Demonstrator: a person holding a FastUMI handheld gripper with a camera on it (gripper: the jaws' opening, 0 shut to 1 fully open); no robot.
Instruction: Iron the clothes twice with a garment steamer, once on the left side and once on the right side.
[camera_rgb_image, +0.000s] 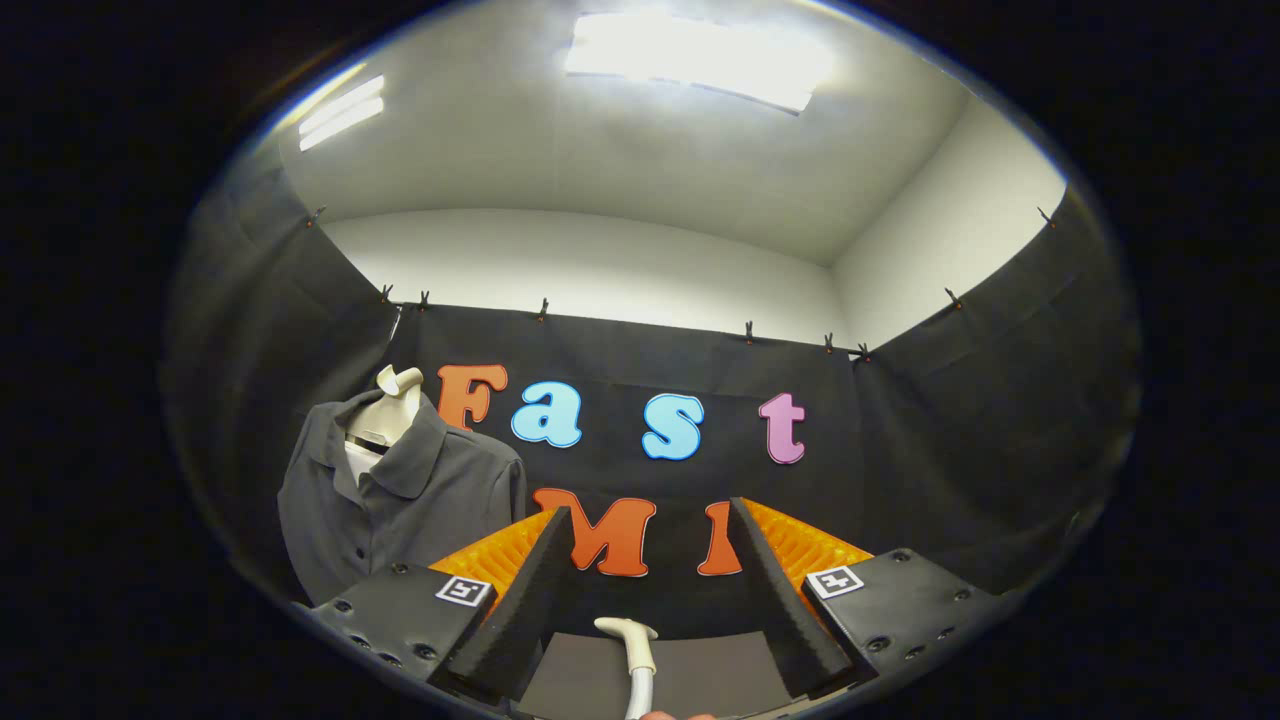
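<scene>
**Steamer waiting, shirt not yet ironed**

Far left, beyond the fingers: a grey shirt (400, 510) on a pale dummy (390, 405), collar up, front facing out. Hung upright like that probably so steam can run down each side. Buttons down the middle, splitting left half from right half.

Next, the left finger (520, 600), black foam inside, orange ribs outside. Spread wide from the right finger (780, 600). Gripper (650, 600) open, holding nothing, pressing on nothing.

Low between the fingers: a white hooked piece on a white hose (632, 655), likely part of the steamer. Standing up in the gap, touching neither finger. Placed there maybe for an easy grab. A tiny bit of a hand at the very bottom, hard to tell more.

Under it, a flat grey top (720, 670), smooth and bare.

Around: black cloth walls (950, 450) pinned up with small clips, white room walls above, bright ceiling lights (700, 60).

Task looks barely started: no side done yet. Next job, likely: close on the steamer, then swing left to the shirt
</scene>
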